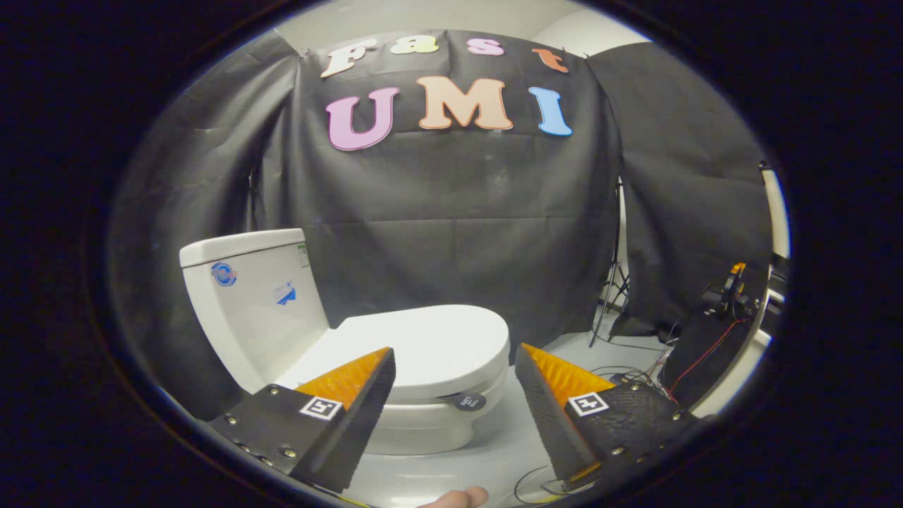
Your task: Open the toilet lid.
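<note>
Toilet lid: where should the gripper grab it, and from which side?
Take the toilet lid by its rounded front rim, opposite the tank. It lies flat and closed, hinged at the tank end, so the front edge likely lifts easiest. The gripper is open, fingers apart just short of that rim.

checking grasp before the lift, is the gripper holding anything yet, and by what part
Nothing is held. The gripper is open, its fingers spread apart with the closed toilet lid just ahead of them, untouched.

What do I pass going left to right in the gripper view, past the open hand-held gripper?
Toilet tank → closed toilet lid → light stand → floor cables → orange-topped device. Hand-held gripper open, short of the lid.
</note>
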Demonstrator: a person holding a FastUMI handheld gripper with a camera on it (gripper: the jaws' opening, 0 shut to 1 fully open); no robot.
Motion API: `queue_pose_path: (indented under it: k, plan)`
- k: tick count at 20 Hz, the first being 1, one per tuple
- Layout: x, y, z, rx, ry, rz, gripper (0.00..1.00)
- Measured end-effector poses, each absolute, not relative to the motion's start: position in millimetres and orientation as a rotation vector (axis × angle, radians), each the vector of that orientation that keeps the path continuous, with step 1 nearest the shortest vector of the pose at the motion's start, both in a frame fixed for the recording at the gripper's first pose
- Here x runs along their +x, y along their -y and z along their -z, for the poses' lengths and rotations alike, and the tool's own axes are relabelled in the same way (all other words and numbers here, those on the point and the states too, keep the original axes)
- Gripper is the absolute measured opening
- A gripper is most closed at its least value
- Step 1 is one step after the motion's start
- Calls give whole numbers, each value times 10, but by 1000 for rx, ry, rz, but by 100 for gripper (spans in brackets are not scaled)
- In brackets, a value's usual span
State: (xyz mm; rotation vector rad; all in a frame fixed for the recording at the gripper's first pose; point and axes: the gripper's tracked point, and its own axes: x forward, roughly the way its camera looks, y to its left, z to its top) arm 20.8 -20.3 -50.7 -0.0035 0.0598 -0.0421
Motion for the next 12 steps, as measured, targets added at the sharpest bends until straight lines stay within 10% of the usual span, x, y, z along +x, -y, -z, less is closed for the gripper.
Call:
queue_pose_path:
  k: [12]
  plan:
    - [722, 295, 1127, 60, -95, 37, 100]
